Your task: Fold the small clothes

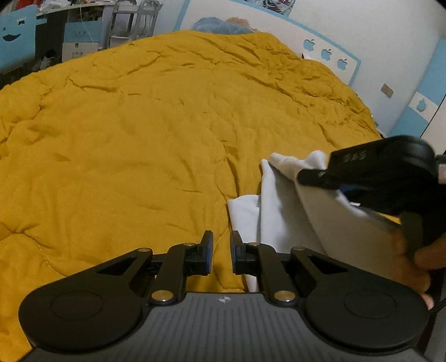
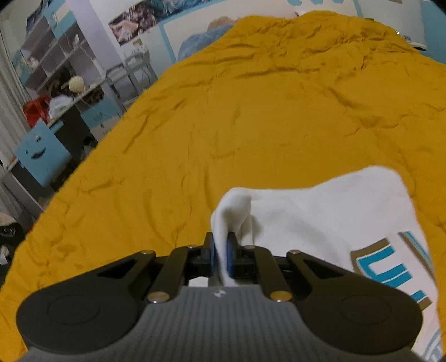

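Observation:
A small white garment with a blue and grey print lies on the yellow quilt. My right gripper is shut on a bunched edge of it and lifts that edge off the quilt. In the left wrist view the garment hangs partly raised at the right, held by the right gripper. My left gripper is open with a narrow gap and empty, just left of the garment's lower edge, over the quilt.
The quilt covers the whole bed. A blue pillow lies at the head. A desk, shelves and blue boxes stand beside the bed on the left. A white and blue wall runs along the right.

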`<act>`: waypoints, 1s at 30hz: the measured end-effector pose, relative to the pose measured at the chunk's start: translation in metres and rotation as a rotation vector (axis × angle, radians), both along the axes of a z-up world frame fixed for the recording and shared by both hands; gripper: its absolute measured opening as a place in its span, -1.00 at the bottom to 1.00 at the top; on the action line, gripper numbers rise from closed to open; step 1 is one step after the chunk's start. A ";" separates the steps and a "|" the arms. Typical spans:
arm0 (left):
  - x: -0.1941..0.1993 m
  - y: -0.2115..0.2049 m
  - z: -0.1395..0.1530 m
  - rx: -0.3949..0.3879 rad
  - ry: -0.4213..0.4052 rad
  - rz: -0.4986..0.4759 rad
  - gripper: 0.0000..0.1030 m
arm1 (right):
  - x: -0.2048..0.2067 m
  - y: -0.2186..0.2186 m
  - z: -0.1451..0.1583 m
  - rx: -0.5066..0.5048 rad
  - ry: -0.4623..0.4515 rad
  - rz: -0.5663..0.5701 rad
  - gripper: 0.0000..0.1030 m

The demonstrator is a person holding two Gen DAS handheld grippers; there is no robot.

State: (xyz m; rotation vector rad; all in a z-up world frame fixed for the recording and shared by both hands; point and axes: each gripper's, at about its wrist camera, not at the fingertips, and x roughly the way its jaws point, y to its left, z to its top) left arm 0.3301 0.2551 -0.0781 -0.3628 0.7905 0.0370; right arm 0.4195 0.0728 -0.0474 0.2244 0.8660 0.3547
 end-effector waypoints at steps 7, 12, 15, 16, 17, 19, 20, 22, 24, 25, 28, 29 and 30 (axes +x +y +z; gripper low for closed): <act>-0.005 -0.002 -0.003 -0.004 0.012 0.010 -0.75 | 0.003 0.015 -0.018 -0.089 0.046 0.094 -0.84; -0.020 0.001 0.011 -0.029 0.000 0.034 -0.74 | -0.016 0.012 0.005 -0.062 0.030 0.161 -0.78; -0.034 0.000 0.020 -0.042 -0.010 0.048 -0.70 | -0.043 0.003 0.020 -0.036 0.002 0.205 -0.78; -0.038 0.000 0.022 -0.044 -0.009 0.050 -0.70 | -0.052 -0.001 0.025 -0.025 -0.007 0.208 -0.78; -0.043 -0.002 0.025 -0.047 -0.009 0.049 -0.70 | -0.060 -0.003 0.027 -0.019 -0.014 0.207 -0.78; -0.050 -0.005 0.030 -0.050 -0.014 0.046 -0.68 | -0.073 -0.012 0.034 -0.004 -0.025 0.197 -0.78; -0.053 -0.007 0.032 -0.053 -0.018 0.042 -0.67 | -0.080 -0.017 0.037 0.003 -0.027 0.199 -0.78; -0.061 -0.009 0.037 -0.066 -0.026 0.034 -0.62 | -0.096 -0.025 0.041 0.014 -0.032 0.202 -0.78; -0.068 -0.012 0.040 -0.078 -0.027 0.019 -0.62 | -0.112 -0.037 0.045 0.030 -0.047 0.213 -0.78; -0.072 -0.014 0.041 -0.082 -0.027 0.009 -0.62 | -0.121 -0.043 0.048 0.032 -0.062 0.217 -0.78; -0.083 -0.017 0.042 -0.109 -0.029 -0.005 -0.58 | -0.145 -0.065 0.054 0.000 -0.106 0.219 -0.74; -0.088 -0.015 0.042 -0.134 -0.035 -0.009 -0.56 | -0.153 -0.073 0.053 -0.013 -0.112 0.220 -0.71; -0.093 -0.014 0.042 -0.163 -0.038 -0.011 -0.48 | -0.159 -0.082 0.052 -0.025 -0.114 0.217 -0.65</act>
